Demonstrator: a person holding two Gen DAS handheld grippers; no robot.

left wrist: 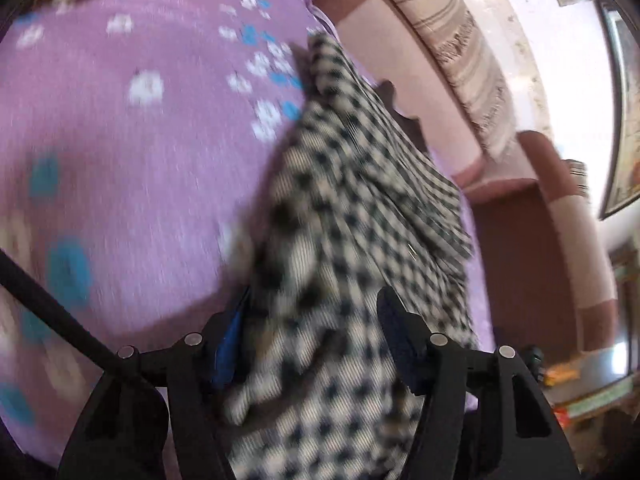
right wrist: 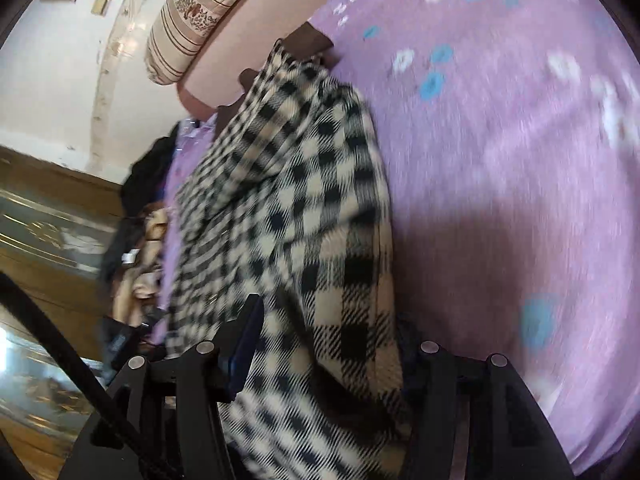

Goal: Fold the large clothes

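Note:
A large black-and-cream checked cloth (left wrist: pixel 344 216) lies bunched lengthwise along the edge of a bed covered by a purple flowered sheet (left wrist: pixel 152 128). My left gripper (left wrist: pixel 316 332) is shut on the near end of the cloth, which fills the gap between its fingers and drapes over them. In the right wrist view the same checked cloth (right wrist: pixel 304 208) runs from the bed edge down into my right gripper (right wrist: pixel 324 340), which is shut on it. The purple sheet (right wrist: pixel 500 160) spreads to the right. Both views are motion-blurred.
A pink and brown headboard (left wrist: pixel 380 40) with a striped bolster (left wrist: pixel 452 40) stands beyond the bed. The bolster also shows in the right wrist view (right wrist: pixel 192 12). Dark and beige clothes (right wrist: pixel 140 208) lie piled by the bed edge. A wooden cabinet (right wrist: pixel 52 216) stands at left.

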